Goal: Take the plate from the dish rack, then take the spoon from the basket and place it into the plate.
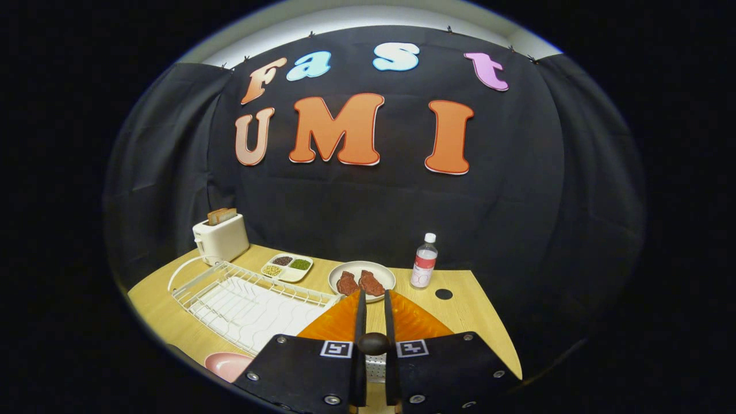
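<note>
While the fingers (374, 294) are standing drawn close together with only a thin gap between them, they are pinching the dark, rounded handle end of the spoon (374, 343), which is showing in that gap near their base. The rest of the spoon is hidden. Just below it, the perforated metal basket (376, 369) is peeking out between the two fingers. The orange plate (421, 325) is lying flat on the wooden bench (483, 322) directly under the fingers, its ribbed rim spreading out on both sides of them. The white wire dish rack (247, 305) is sitting just beside the plate, off to the fingers' left, and a pink bowl (227, 364) is resting nearer than the rack. Beyond the fingertips, a white dish (345, 270) is carrying two brown pieces of food (361, 283). A clear bottle (424, 261) with a white cap is standing upright near that dish. A sectioned tray (287, 267) of beans and a white toaster (221, 238) with bread in its slots are standing farther back by the wall.
</note>
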Tool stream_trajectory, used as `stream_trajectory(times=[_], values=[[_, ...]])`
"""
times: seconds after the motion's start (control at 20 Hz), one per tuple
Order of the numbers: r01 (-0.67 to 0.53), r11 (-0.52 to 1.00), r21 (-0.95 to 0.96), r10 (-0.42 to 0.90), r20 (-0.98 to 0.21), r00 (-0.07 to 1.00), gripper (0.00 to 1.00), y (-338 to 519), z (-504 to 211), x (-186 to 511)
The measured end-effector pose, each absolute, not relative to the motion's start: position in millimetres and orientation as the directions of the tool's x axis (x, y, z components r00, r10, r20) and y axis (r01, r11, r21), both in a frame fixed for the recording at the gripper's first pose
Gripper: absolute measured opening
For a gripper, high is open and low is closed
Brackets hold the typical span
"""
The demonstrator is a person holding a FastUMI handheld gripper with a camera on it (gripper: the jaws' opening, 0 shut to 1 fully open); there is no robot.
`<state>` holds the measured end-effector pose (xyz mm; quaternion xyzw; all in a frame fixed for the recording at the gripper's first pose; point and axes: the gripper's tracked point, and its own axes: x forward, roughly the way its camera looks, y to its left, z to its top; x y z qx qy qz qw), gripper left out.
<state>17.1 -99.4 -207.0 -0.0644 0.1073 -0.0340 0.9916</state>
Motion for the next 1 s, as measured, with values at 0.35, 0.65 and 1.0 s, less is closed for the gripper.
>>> stream_trajectory(times=[0.35, 0.65, 1.0], values=[[-0.052, 0.992, -0.118, 0.031, -0.169, 0.985, 0.13, -45.0, -172.5, -14.2], [-0.215, 0.96, -0.178, 0.176, -0.209, 0.962, 0.13, 18.9, -192.4, -40.8], [-0.389, 0.908, -0.157, 0.316, -0.353, 0.88, 0.13, 80.0, -274.7, -70.9]])
